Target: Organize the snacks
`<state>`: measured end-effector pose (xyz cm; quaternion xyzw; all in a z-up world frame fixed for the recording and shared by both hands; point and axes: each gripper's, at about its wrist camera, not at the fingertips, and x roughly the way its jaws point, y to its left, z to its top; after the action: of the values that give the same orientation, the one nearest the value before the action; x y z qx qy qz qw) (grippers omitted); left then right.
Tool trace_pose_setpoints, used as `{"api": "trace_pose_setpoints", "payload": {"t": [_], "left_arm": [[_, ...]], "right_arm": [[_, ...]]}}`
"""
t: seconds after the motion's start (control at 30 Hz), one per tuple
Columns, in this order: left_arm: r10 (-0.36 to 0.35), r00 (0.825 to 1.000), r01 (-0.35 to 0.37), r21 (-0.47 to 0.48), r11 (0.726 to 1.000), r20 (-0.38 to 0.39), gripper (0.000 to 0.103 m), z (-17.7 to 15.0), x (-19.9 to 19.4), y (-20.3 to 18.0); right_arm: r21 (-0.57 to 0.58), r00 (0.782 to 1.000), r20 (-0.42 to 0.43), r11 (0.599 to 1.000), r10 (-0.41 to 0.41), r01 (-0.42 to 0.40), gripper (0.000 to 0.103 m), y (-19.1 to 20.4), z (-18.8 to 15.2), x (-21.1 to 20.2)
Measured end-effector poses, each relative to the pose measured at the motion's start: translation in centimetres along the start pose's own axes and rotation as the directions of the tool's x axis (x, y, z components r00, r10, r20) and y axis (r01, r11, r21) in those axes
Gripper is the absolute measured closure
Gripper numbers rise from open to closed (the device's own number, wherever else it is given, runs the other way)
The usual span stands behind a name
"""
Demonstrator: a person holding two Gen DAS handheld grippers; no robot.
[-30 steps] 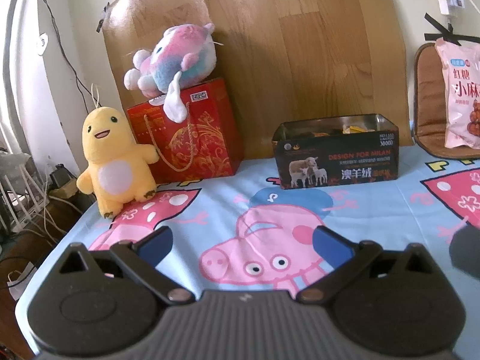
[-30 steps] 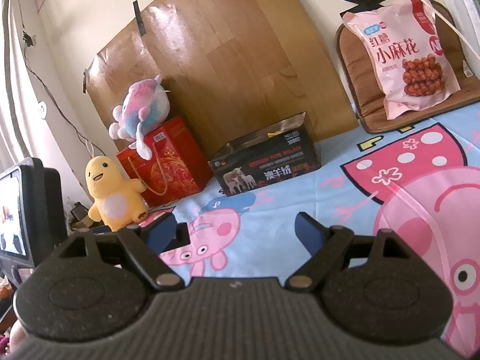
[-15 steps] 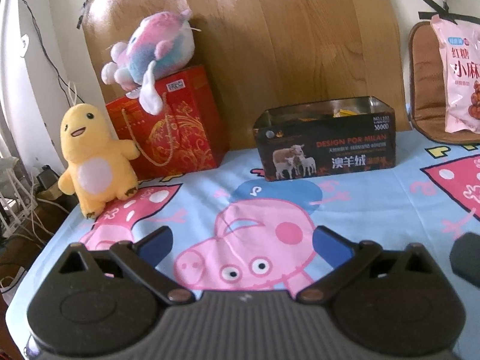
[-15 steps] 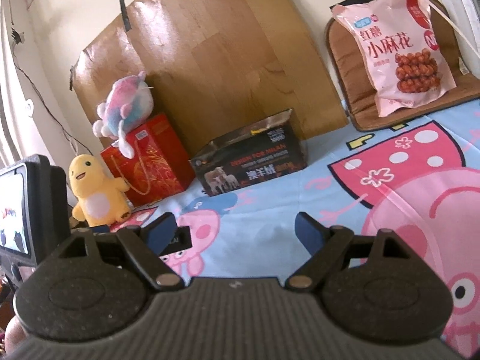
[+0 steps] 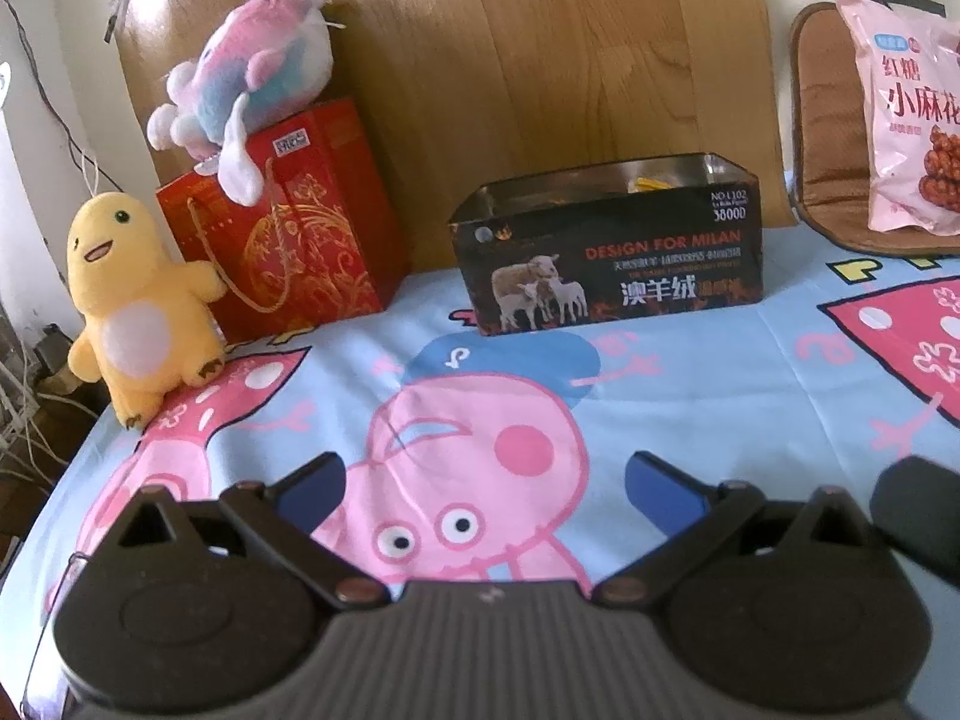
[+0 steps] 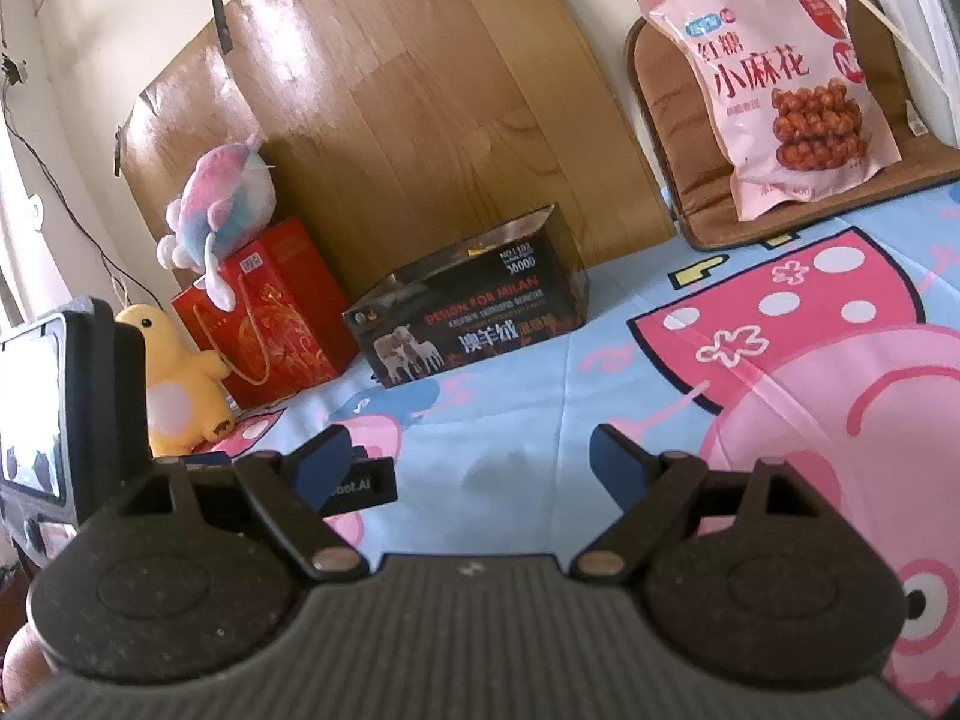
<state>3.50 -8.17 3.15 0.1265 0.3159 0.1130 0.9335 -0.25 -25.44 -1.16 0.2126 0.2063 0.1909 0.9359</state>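
Standing at the back of a cartoon pig bedsheet [image 5: 708, 402], an open dark tin box [image 5: 612, 252] is the landmark. Left of the box sit a yellow plush toy [image 5: 132, 312] and a red gift bag [image 5: 282, 222] topped by a pastel plush [image 5: 252, 90]. Nearer than the box, the left gripper [image 5: 486, 483] and right gripper [image 6: 468, 456] hover with jaws spread, holding nothing. Right of the box, a pink snack bag [image 6: 780, 84] leans on a brown cushion [image 6: 678, 132]. It looks light, crinkly and slippery, its contents probably brittle; pinching its sealed top edge seems safest
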Motion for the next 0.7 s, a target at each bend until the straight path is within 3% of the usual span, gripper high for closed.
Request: {"api": "trace_pose_setpoints", "payload": {"t": [0.7], "left_arm": [[-0.013,0.999,0.012,-0.025,1.000,-0.030,0.000,0.4,1.4,0.6]], "right_arm": [[-0.017,1.000,-0.011,1.000,-0.024,0.024,0.014,-0.1,0.2,1.1]]}}
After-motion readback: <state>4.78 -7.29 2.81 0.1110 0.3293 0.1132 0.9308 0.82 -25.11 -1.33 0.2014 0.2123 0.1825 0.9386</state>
